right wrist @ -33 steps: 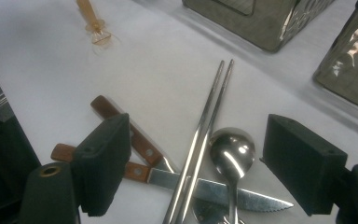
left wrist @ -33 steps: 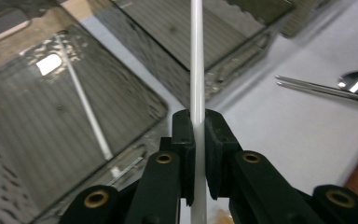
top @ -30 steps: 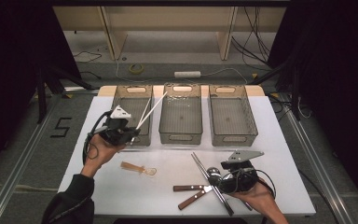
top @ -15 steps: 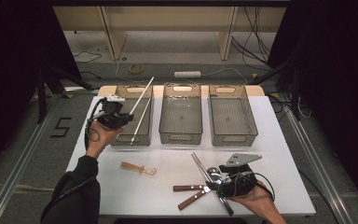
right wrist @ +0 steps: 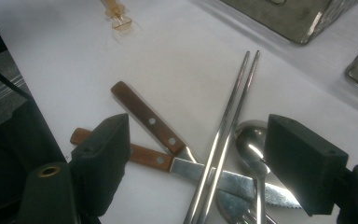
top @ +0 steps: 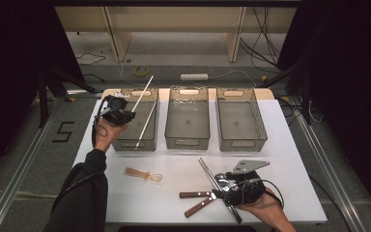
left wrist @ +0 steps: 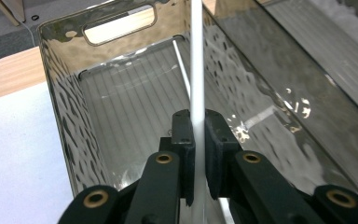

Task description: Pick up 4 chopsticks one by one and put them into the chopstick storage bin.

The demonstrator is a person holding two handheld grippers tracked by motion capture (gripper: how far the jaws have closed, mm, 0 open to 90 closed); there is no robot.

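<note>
White table (top: 290, 159) on grey floor (top: 24, 159); black curtains (top: 348, 72) flank both sides. Floor marked "5" (top: 64, 131) in black tape; beyond, wooden furniture legs (top: 234, 36), loose cables (top: 265, 34), 1 tape roll (top: 141, 71), 1 white power strip (top: 194, 77).

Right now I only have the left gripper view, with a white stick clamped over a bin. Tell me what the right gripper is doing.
Observer: The right gripper hovers open over a pile of cutlery near the front edge of the table, holding nothing.
Operator: List what is in that pile.
Observer: Two wooden-handled knives, a pair of metal chopsticks lying across them, and a metal spoon.
Operator: Report anything else loose on the table.
Observer: A small amber plastic spoon lies alone in front of the left bin.
</note>
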